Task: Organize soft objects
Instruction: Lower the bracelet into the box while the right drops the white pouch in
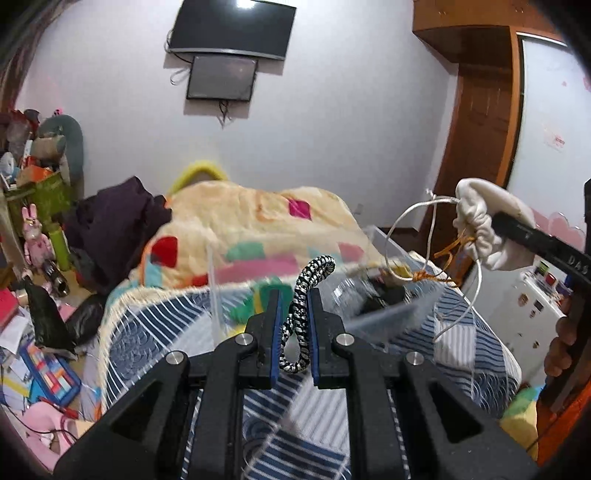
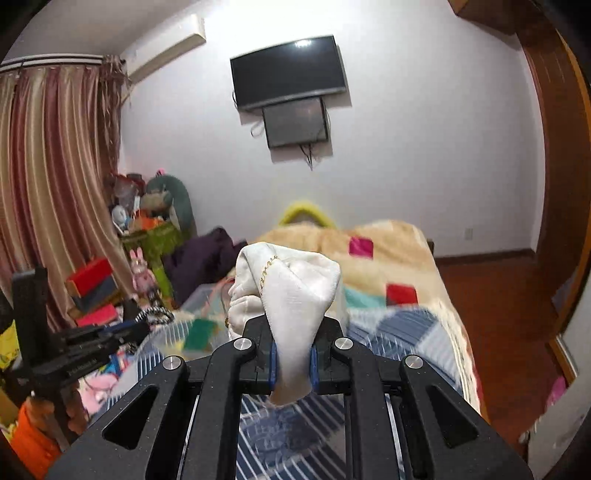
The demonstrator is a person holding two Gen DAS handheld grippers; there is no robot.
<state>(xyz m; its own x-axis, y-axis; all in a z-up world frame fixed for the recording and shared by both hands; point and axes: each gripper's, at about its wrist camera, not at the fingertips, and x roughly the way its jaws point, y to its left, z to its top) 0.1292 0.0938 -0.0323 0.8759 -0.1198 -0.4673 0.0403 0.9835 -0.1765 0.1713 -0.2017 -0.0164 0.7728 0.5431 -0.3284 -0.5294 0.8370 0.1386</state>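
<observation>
Left gripper: clamped on a black-and-white cord, raised over the striped bed; right gripper: clamped on a white drawstring pouch, also aloft. Beyond: clear bin on the bed; patchwork blanket; wall television.

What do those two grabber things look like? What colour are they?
Both look the same. The left gripper and right gripper are black frames of angled bars with cut-out holes, joined by round silver bolts. Each finger has a blue pad on its inner side. White letters are printed on the right gripper's side, too partial to read.
</observation>
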